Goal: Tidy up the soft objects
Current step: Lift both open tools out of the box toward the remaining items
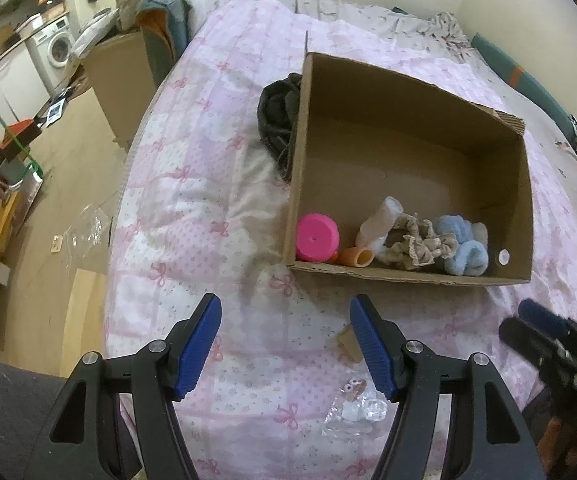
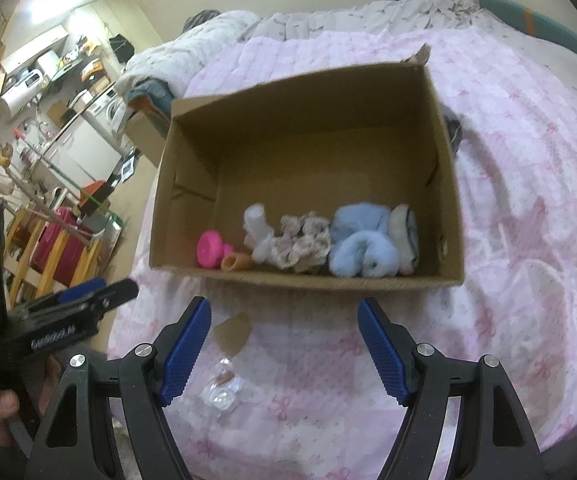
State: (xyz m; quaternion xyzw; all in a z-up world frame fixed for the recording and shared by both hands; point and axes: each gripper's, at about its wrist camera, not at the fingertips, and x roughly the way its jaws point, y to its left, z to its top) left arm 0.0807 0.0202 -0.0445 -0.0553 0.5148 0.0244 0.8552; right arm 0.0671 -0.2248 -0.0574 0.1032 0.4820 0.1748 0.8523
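Now both fingers (image 1: pixel 285 346) (image 2: pixel 284 350) spread, empty, cardboard box (image 2: pixel 450 216) of soft things (image 2: pixel 362 246) just beyond them.

Dark garment (image 1: pixel 278 120) half hidden behind the cardboard box (image 1: pixel 408 276) — unidentifiable.

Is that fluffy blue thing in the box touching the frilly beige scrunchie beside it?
Touching. In the right wrist view the fluffy blue thing presses against the frilly beige scrunchie with no cardboard box floor showing between them; the left wrist view agrees.

The box (image 1: pixel 408 276) sits on the bed (image 1: pixel 192 240). Soft things (image 1: pixel 420 244) lie inside, at its 6 o'clock wall.
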